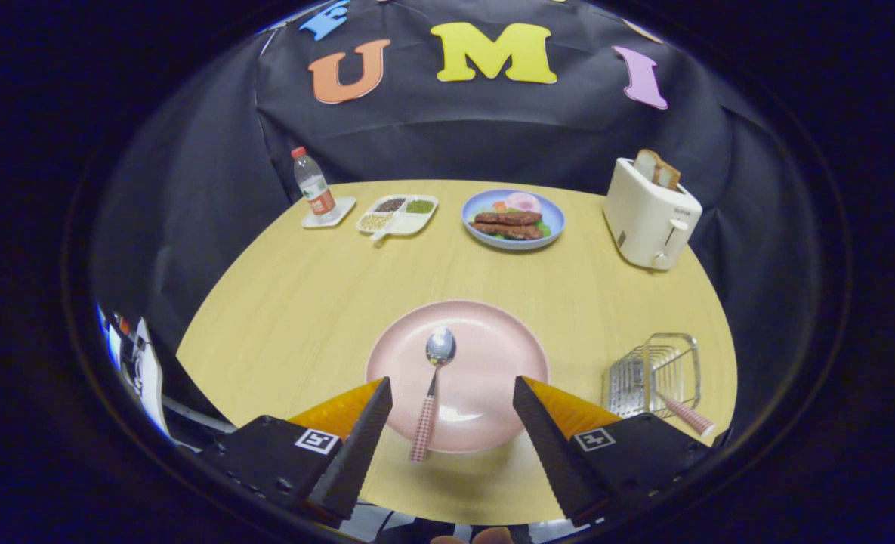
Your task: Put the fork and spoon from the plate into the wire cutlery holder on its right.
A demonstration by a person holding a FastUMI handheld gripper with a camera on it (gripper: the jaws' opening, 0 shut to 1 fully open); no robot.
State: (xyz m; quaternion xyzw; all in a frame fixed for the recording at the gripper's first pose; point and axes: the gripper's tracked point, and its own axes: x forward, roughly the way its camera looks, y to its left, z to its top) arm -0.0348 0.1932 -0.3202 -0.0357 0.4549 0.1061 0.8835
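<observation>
The jaws are standing wide open and holding nothing, hovering low over the near edge of the pink plate on the wooden worktop. The gripper is pointing straight across the plate, and the spoon is lying between the jaws, closer to the left one, with its bowl beyond them near the plate's middle and its checked handle running back over the near rim towards the camera.

Off to the right of the jaws, just beside the plate, the wire cutlery holder is standing with a checked handle already leaning out of it; that looks like the fork, so the first half of the job seems done and the spoon is the piece now in hand.

The next move is calling for a short drop and a slight shift left, so that the handle sits centred before the jaws close on it. The handle is thin and lying flat, so the fingers will need to come down close to the rim. After that comes a lift and a swing right to the holder.
</observation>
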